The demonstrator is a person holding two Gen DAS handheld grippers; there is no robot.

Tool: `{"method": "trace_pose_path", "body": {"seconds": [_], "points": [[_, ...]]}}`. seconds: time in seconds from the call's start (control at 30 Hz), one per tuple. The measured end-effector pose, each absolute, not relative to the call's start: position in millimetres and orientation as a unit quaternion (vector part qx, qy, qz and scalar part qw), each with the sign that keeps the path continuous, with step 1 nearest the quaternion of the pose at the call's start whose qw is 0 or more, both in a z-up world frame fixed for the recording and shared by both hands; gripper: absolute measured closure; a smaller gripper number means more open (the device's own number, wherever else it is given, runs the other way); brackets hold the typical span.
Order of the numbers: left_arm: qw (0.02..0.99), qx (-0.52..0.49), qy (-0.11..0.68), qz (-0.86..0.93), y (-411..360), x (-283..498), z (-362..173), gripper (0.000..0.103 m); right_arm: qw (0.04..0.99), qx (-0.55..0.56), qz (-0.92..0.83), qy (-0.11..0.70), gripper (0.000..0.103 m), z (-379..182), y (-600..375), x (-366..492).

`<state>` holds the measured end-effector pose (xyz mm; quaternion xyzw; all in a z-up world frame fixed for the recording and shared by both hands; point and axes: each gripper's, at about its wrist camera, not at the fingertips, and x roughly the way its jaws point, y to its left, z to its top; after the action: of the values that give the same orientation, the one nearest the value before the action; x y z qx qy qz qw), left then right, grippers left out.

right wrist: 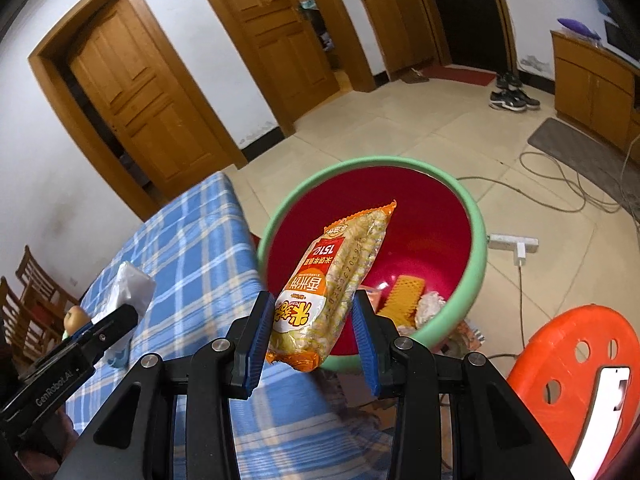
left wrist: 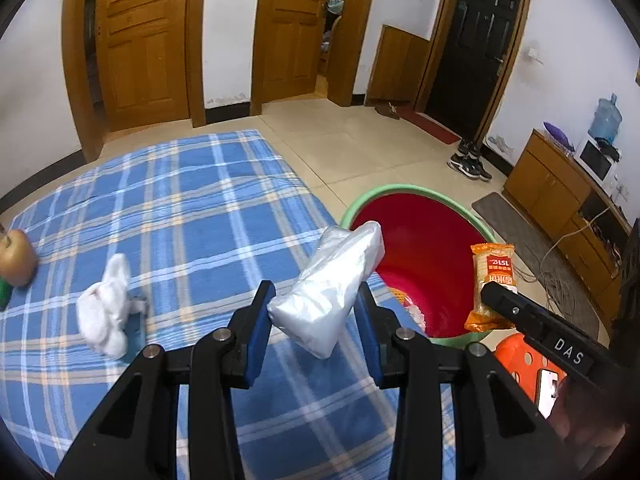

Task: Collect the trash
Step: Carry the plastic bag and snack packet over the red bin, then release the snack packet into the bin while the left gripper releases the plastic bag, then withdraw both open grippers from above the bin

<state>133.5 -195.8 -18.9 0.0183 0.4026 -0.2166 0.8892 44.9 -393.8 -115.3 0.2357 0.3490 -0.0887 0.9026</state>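
Note:
My left gripper (left wrist: pixel 314 300) is shut on a crumpled clear plastic bag (left wrist: pixel 332 284), held above the blue plaid table edge beside the bin. My right gripper (right wrist: pixel 310 314) is shut on an orange snack packet (right wrist: pixel 328 288), held over the near rim of the red bin with a green rim (right wrist: pixel 476 216). The bin (left wrist: pixel 400 192) stands on the floor and holds several wrappers (right wrist: pixel 404 294). A crumpled white tissue (left wrist: pixel 106 306) lies on the table at the left. The packet (left wrist: pixel 492 284) and right gripper also show in the left wrist view.
An apple-like fruit (left wrist: pixel 16 258) sits at the table's left edge. An orange stool (right wrist: pixel 576 376) with a phone (right wrist: pixel 600 416) on it stands right of the bin. Cables and a power strip (right wrist: pixel 514 246) lie on the tiled floor; shoes (right wrist: pixel 512 98) are near the dark door.

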Motion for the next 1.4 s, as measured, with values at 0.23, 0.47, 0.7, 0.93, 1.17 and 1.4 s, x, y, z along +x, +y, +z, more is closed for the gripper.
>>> {"method": "trace_pose_path", "body": {"seconds": [0.23,0.47,0.7,0.93,1.17,1.4], "points": [[0.883,0.037,0.411,-0.225,-221.2,143.7,-28.9,0.063,0.896,0.252,-0.095,0.353,0.061,-125.9,-412.5,45.4],[0.875,0.048,0.417,-0.240,-243.5,147.2,-35.4,0.063,0.892,0.273,-0.102,0.346,0.061,-130.5,-428.0,42.5],[0.868,0.064,0.414,-0.265,-271.4,150.7,-37.2,0.063,0.888,0.290,-0.115,0.337,0.061,-127.1,-439.7,34.9],[0.861,0.075,0.417,-0.281,-293.4,153.6,-37.0,0.050,0.883,0.300,-0.129,0.337,0.060,-128.7,-450.4,31.3],[0.862,0.076,0.416,-0.281,-289.2,147.6,-32.8,0.048,0.885,0.299,-0.127,0.334,0.060,-122.0,-445.6,27.1],[0.870,0.062,0.412,-0.264,-262.4,140.4,-21.9,0.048,0.894,0.286,-0.112,0.327,0.058,-107.3,-430.2,20.9]]}}
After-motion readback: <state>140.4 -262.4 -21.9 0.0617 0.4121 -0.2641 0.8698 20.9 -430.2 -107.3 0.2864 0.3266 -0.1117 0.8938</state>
